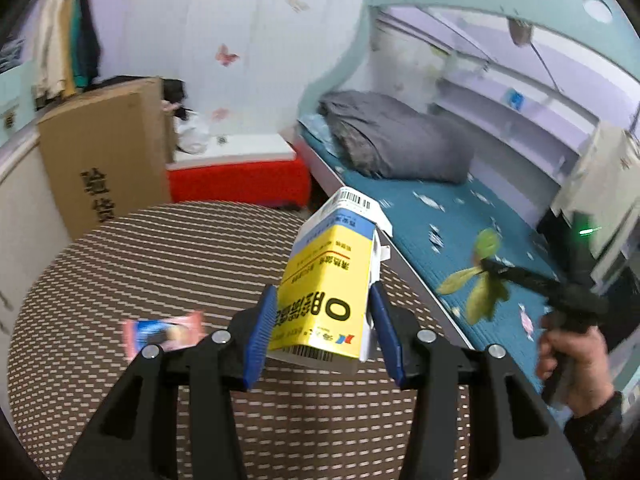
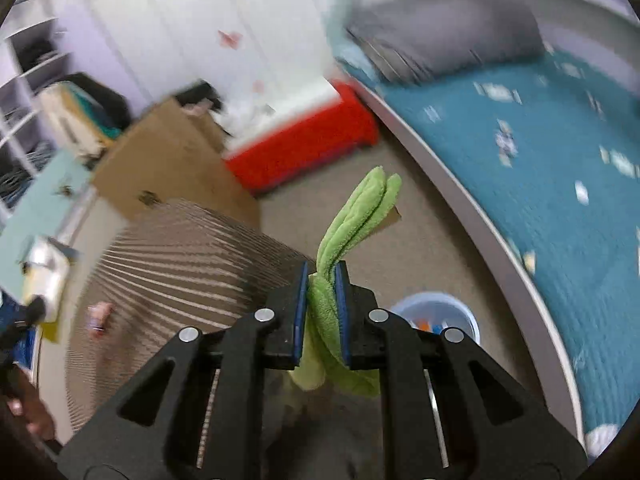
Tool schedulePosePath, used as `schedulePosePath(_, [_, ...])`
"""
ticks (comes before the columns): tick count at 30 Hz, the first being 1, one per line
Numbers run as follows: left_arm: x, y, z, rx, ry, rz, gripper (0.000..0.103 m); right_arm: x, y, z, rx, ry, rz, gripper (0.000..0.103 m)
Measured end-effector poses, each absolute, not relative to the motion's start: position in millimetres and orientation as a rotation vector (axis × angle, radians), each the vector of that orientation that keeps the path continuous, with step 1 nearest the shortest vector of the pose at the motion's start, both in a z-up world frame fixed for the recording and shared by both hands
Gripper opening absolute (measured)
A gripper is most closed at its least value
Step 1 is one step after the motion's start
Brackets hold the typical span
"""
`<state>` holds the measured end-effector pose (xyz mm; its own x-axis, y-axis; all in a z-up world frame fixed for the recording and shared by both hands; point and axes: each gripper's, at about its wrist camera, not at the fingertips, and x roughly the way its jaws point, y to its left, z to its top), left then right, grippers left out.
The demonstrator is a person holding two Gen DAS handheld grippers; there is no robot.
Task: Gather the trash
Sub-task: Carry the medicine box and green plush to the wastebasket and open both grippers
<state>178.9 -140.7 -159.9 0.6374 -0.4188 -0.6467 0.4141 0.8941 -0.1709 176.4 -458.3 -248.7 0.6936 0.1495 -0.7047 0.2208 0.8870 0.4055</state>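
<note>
Left gripper [image 1: 322,334] pinching a yellow and white carton [image 1: 330,284], blue pads pressed on its two sides, jaws spread to the carton's width. Carton tilted, barcode flap end pointing away, lifted above the near edge of the round striped worktop [image 1: 168,256]. On that worktop, left of the carton, a pink wrapper [image 1: 162,334], blurred, lying flat and apart from the jaws. Beyond the worktop, a red box [image 1: 236,180] with a white top, and left of it a tall cardboard box [image 1: 100,148] standing against the wall. To the right of the worktop, a bed [image 1: 452,216] with a blue patterned cover and a grey bundle of bedding [image 1: 396,140] at its far end.

Right gripper [image 2: 322,314] clamped on a green cloth [image 2: 352,224], jaws nearly together with the fabric squeezed between the pads, folds sticking out forward and a loose end hanging back behind. Seen from the left wrist, held out over the bed edge in the right hand [image 1: 576,364]. Below it on the floor, right of the worktop, a pale blue bin [image 2: 436,310] with some coloured scraps inside, too blurred to name.
</note>
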Motion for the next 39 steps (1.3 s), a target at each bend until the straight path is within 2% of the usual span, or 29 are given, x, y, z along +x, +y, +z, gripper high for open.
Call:
schedulePosePath(6, [186, -198, -175, 0.071, 0.781, -0.542, 0.047, 200, -491, -345, 0.598, 0.962, -0.100, 0.014])
schedulePosePath(9, [195, -229, -184, 0.113, 0.805, -0.567, 0.047, 210, -502, -383, 0.668, 1.020, -0.113, 0.021])
schedulePosePath(10, [198, -239, -187, 0.127, 0.815, -0.574, 0.047, 213, -506, -394, 0.691, 1.038, -0.121, 0.044])
schedulePosePath(12, [203, -258, -193, 0.152, 0.834, -0.591, 0.047, 214, -514, -410, 0.721, 1.050, -0.164, 0.079])
schedulePosePath(14, [209, -274, -199, 0.172, 0.852, -0.607, 0.047, 208, -521, -415, 0.766, 1.033, -0.178, 0.079])
schedulePosePath(16, [215, -291, -204, 0.192, 0.871, -0.623, 0.047, 196, -529, -408, 0.787, 0.998, -0.204, 0.088])
schedulePosePath(21, [227, -343, -222, 0.256, 0.930, -0.686, 0.047, 163, -547, -376, 0.807, 0.888, -0.242, 0.092])
schedulePosePath(28, [242, -398, -262, 0.316, 1.042, -0.721, 0.047, 124, -568, -331, 0.800, 0.772, -0.264, 0.094])
schedulePosePath(31, [250, -420, -276, 0.356, 1.086, -0.736, 0.051, 114, -574, -318, 0.800, 0.741, -0.283, 0.095])
schedulePosePath(32, [252, -426, -280, 0.366, 1.101, -0.749, 0.057, 110, -576, -314, 0.797, 0.731, -0.291, 0.096])
schedulePosePath(33, [253, -431, -283, 0.379, 1.119, -0.763, 0.072, 109, -576, -310, 0.795, 0.724, -0.295, 0.096])
schedulePosePath(35, [256, -438, -288, 0.425, 1.112, -0.718, 0.089, 108, -576, -305, 0.791, 0.718, -0.294, 0.096])
schedulePosePath(39, [259, -431, -283, 0.402, 1.103, -0.692, 0.091, 105, -570, -297, 0.776, 0.716, -0.297, 0.097])
